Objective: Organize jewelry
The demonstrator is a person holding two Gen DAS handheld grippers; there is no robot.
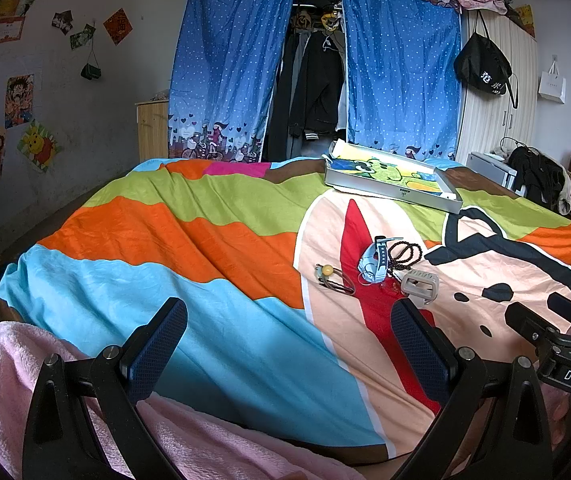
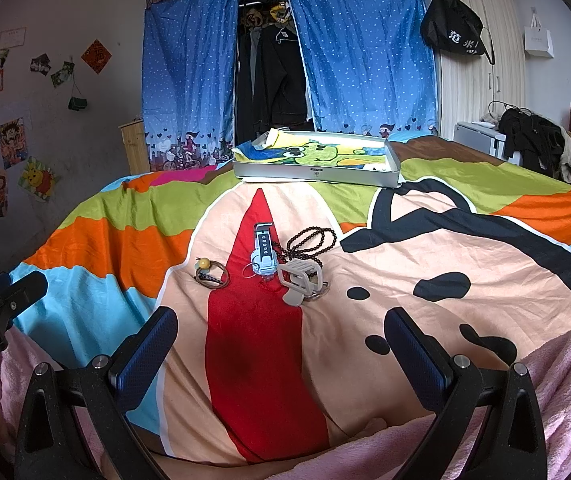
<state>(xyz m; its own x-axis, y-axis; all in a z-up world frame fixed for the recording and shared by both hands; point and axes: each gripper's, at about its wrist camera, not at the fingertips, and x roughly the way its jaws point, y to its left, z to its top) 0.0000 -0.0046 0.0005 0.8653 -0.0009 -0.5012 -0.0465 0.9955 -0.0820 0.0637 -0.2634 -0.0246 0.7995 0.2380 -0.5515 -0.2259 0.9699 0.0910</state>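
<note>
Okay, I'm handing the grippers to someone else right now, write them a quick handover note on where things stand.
Left gripper: open, empty, low over the bedspread.
Right gripper: open, empty, aimed at the pile.
Loose on the bedspread, in one cluster: light blue watch, dark bead necklace, beige hair claw, hair ties with a yellow bead, plus small rings I can't make out clearly.
Shallow grey box sits beyond them, lined with a cartoon cloth; no jewelry visible in it.
Done: nothing yet. Left: every piece still needs sorting, probably into the box.

one watch (image 2: 262, 250), two bracelets (image 2: 310, 245) (beaded), one box (image 2: 317, 172)
</note>
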